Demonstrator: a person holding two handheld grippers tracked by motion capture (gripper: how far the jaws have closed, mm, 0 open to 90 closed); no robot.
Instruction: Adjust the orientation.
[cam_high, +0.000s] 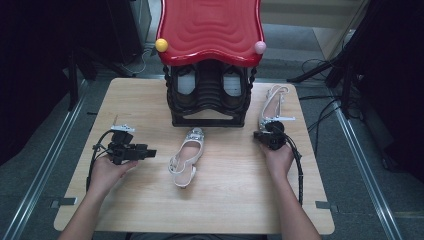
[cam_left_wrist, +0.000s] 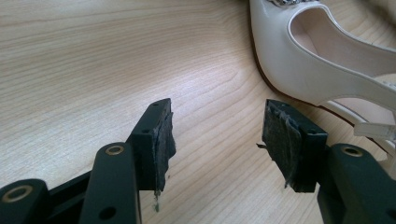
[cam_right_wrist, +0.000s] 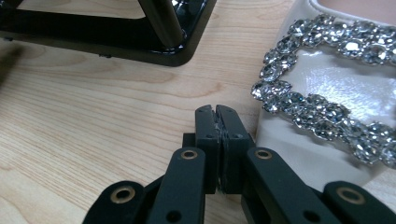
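We saw a wooden table (cam_high: 150, 100) with a black shoe rack (cam_high: 209, 95) under a red top at its far edge. One white shoe (cam_high: 186, 157) lay in the middle of the table, between our two hands. Our left gripper (cam_left_wrist: 217, 140) rested to its left, jaws apart with nothing between them, the shoe's side just beyond. Our right gripper (cam_right_wrist: 218, 140) had its jaws pressed together, empty, just beside the jewelled buckle (cam_right_wrist: 322, 79) of a second white shoe (cam_high: 272, 102) near the rack's foot.

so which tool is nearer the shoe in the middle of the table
Left. The left tool points at the middle shoe from just beside it; the right tool sits farther off.
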